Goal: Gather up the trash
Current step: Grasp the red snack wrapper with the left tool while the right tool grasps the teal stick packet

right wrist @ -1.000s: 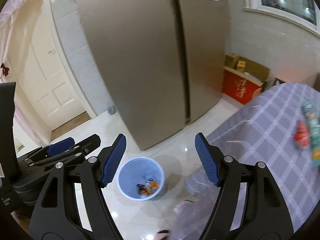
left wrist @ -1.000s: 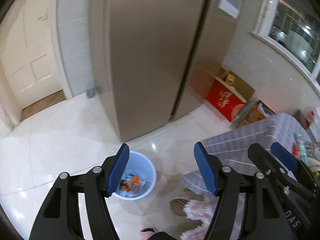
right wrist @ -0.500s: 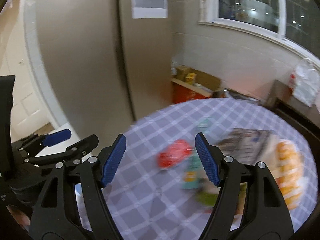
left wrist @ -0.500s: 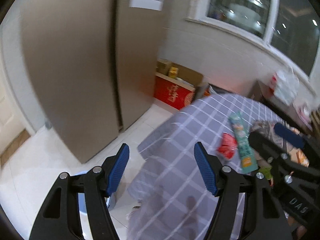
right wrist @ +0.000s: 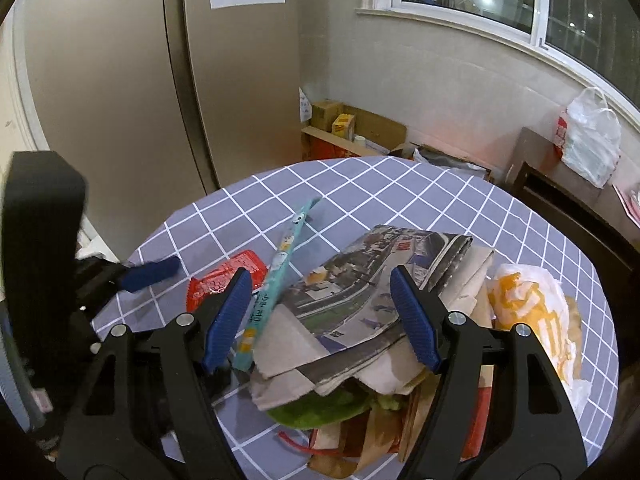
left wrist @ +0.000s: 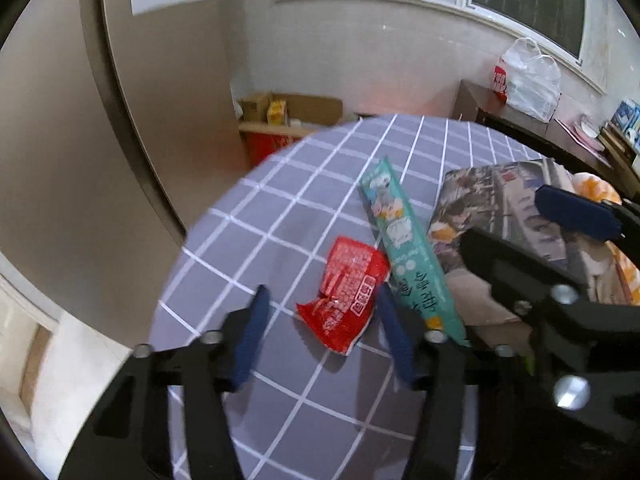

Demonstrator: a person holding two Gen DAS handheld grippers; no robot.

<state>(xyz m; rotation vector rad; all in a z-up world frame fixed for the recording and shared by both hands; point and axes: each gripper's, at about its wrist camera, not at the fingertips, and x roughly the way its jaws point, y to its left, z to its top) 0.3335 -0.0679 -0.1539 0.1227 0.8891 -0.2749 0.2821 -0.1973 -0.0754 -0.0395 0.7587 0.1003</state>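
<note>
Through my left wrist camera, my left gripper (left wrist: 320, 320) hangs over the checked tablecloth (left wrist: 280, 216); its jaws have just been closing but are parted, with the red wrapper (left wrist: 346, 292) lying between the blue pads (left wrist: 250, 340) and neither pad pressing on it as far as I can see. The wrapper sits at the centre of the view, flat on the cloth. Touching its 3 o'clock edge is a long teal packet (left wrist: 404, 248) running from 12 toward 5 o'clock. A folded newspaper (left wrist: 492, 200) lies at 2 o'clock beside the packet, and my right gripper (left wrist: 560, 240) reaches in over it from 3 o'clock. A white bag (left wrist: 528, 76) sits on a cabinet at 1 o'clock under the window. Through my right wrist camera, my right gripper (right wrist: 320, 316) has its jaws wide apart and holds nothing; the newspaper (right wrist: 360, 292) lies on a heap of trash below and between the pads. The teal packet (right wrist: 280, 264) passes just by the pad at 9 o'clock, the red wrapper (right wrist: 224, 280) lies beyond it, and a yellow-and-white wrapper (right wrist: 536, 312) lies at 3 o'clock. My left gripper (right wrist: 148, 272) shows at 9 o'clock.
</note>
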